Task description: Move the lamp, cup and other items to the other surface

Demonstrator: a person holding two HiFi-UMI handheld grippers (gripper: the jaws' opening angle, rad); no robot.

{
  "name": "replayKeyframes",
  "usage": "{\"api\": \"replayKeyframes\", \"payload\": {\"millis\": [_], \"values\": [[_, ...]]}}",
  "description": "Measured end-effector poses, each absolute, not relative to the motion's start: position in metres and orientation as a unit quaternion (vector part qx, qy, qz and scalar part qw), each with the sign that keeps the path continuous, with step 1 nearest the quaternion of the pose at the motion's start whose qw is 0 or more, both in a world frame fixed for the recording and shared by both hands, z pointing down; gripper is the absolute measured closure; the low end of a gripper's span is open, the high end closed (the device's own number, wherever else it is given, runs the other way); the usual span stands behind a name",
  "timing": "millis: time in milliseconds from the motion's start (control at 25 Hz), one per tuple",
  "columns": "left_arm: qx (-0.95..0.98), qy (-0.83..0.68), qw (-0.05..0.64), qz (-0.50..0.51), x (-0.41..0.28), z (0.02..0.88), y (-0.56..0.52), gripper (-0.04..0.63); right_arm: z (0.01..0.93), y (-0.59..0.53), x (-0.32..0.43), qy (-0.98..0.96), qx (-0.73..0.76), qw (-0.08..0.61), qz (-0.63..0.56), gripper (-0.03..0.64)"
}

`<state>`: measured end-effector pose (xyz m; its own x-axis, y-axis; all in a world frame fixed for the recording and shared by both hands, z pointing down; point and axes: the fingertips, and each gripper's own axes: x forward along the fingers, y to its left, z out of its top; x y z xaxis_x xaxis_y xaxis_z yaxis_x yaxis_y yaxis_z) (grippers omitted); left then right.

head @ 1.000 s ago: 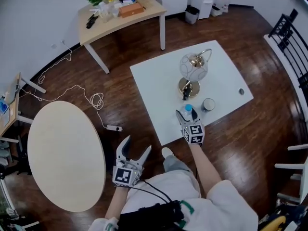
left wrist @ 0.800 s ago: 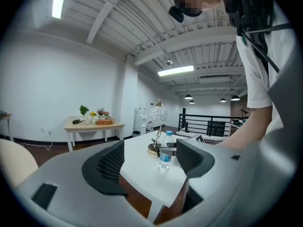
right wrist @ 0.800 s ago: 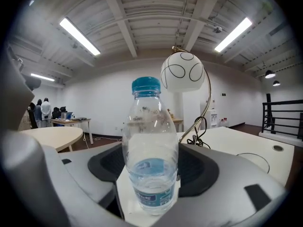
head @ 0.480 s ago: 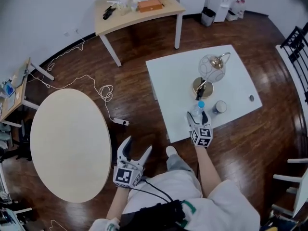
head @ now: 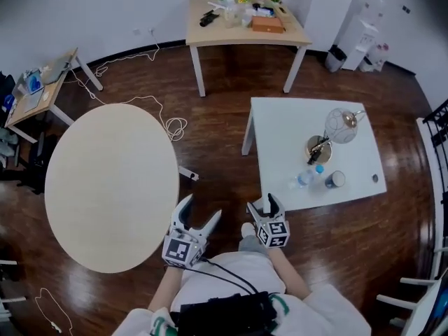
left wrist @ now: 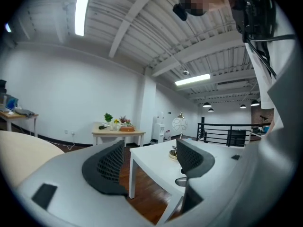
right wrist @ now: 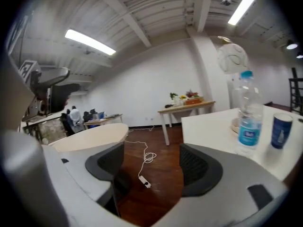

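Head view: left claw (head: 200, 208) spread, right claw (head: 263, 203) just opened, both empty; bottle (head: 303, 179), cup (head: 335, 180), lamp (head: 341, 127) on white table (head: 287, 131).

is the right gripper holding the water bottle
No, the right gripper is empty, fingers apart, and the water bottle stands on the white table.

You are holding the left gripper (head: 199, 210) over the wood floor (head: 217, 138) beside the round table (head: 105, 187), its jaws apart and empty. The right gripper (head: 264, 205) is hovering just off the white table (head: 280, 138), its jaws having just been opening with nothing between them. The lamp (head: 341, 126), water bottle (head: 304, 180) and cup (head: 335, 180) are standing on that table.
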<state>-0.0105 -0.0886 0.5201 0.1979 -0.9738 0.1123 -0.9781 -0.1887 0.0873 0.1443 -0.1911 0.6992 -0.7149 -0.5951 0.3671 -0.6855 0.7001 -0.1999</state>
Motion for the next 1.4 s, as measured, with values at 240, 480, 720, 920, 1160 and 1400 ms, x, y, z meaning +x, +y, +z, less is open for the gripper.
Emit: {"api": "replayKeyframes", "payload": {"millis": [240, 480, 720, 920, 1160, 1400], "values": [[0.726, -0.686, 0.04, 0.022, -0.07, 0.515, -0.051, 0.247, 0.624, -0.134, 0.015, -0.971, 0.2, 0.115, 0.069, 0.23], [0.664, -0.746, 0.043, 0.008, -0.129, 0.503, -0.004, 0.252, 0.554, -0.099, -0.052, -0.987, 0.131, 0.047, 0.078, 0.261], [0.617, -0.785, 0.051, -0.002, -0.163, 0.5, 0.031, 0.258, 0.52, -0.089, -0.072, -0.992, 0.108, 0.01, 0.062, 0.29], [0.602, -0.798, 0.038, 0.008, -0.177, 0.509, 0.051, 0.258, 0.509, -0.081, -0.083, -0.993, 0.1, 0.001, 0.056, 0.29], [0.598, -0.8, 0.034, 0.005, -0.181, 0.504, 0.059, 0.258, 0.503, -0.072, -0.088, -0.994, 0.094, 0.003, 0.057, 0.29], [0.604, -0.796, 0.033, 0.001, -0.177, 0.504, 0.057, 0.258, 0.506, -0.078, -0.081, -0.993, 0.104, 0.009, 0.058, 0.29]]}}
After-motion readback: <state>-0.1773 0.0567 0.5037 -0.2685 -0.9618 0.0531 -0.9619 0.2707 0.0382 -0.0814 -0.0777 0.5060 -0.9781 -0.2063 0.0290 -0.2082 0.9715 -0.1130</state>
